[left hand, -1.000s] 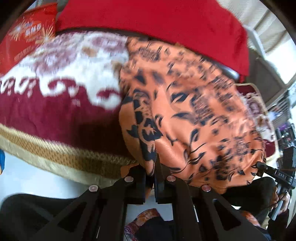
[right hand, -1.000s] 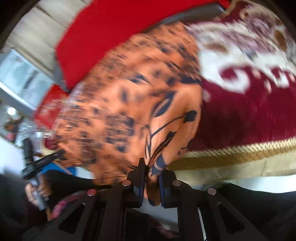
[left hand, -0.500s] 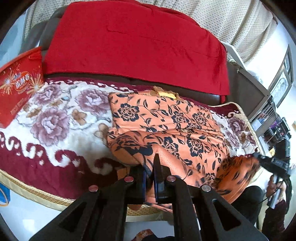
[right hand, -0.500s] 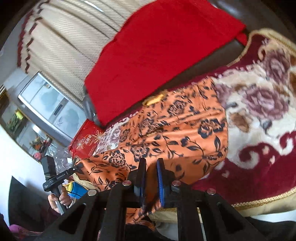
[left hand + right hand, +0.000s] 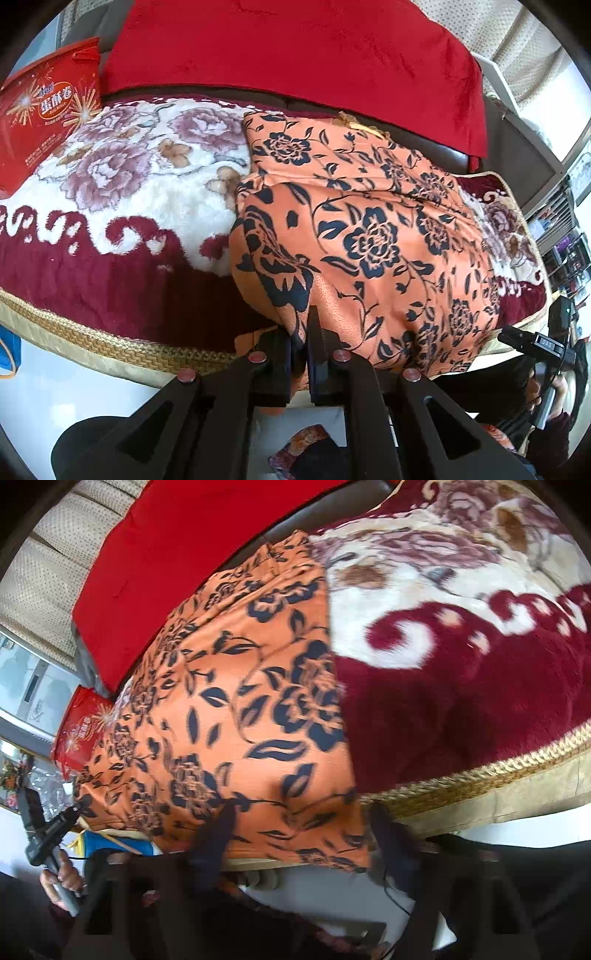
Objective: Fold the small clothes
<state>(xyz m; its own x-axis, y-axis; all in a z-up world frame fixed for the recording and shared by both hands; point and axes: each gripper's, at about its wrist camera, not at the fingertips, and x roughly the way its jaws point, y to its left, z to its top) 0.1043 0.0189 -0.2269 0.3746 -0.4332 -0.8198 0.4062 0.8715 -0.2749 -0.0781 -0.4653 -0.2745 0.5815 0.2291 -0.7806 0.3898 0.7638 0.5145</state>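
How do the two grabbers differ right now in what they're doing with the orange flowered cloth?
The left gripper is shut on the orange cloth, pinching its near edge; the right gripper has just been opening, its fingers spread wide with the cloth's edge loose between them. The left gripper looks sharp in its view; the right gripper is blurred. Both reach the cloth's near edge at the blanket's front.

Your right tool (image 5: 299,830) has just been opening; its jaws stand wide, blurred, either side of the orange floral garment's (image 5: 236,709) hem, on the maroon blanket (image 5: 461,709).
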